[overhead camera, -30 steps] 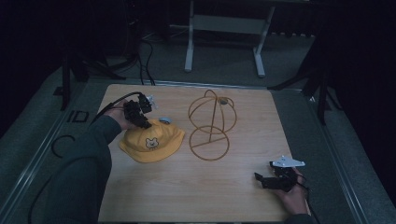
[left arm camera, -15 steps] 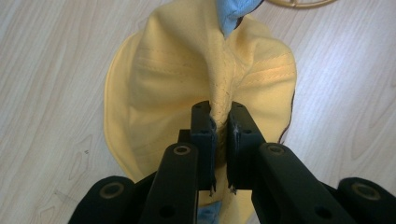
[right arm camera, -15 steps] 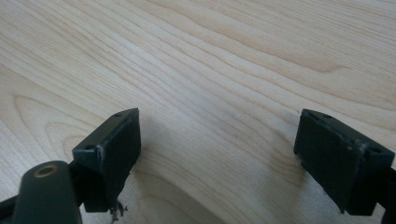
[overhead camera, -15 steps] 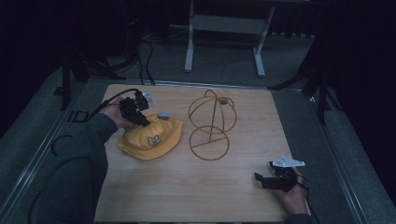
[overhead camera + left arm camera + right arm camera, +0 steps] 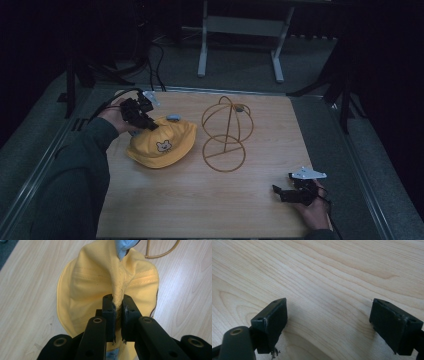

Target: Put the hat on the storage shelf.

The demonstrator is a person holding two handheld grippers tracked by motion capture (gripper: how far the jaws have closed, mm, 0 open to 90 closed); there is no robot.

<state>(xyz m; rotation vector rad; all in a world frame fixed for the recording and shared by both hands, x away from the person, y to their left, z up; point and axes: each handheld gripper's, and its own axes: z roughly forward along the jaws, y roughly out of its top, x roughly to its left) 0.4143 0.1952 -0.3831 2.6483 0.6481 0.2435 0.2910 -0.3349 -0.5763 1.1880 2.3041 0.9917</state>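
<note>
Left fingers (image 5: 117, 312) pinch the yellow hat (image 5: 162, 145); right fingers (image 5: 329, 325) spread, no writing readable.

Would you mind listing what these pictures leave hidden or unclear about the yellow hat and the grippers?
- Yellow hat: its near brim is hidden behind the left gripper in the left gripper view.
- Hat's printed face: too small in the high view to read.
- Right gripper: body cut off by the bottom edge in the right gripper view.

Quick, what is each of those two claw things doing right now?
Left gripper: closed, pinching a fold of the yellow hat.
Right gripper: open, holding nothing, over the bare wooden table.
</note>
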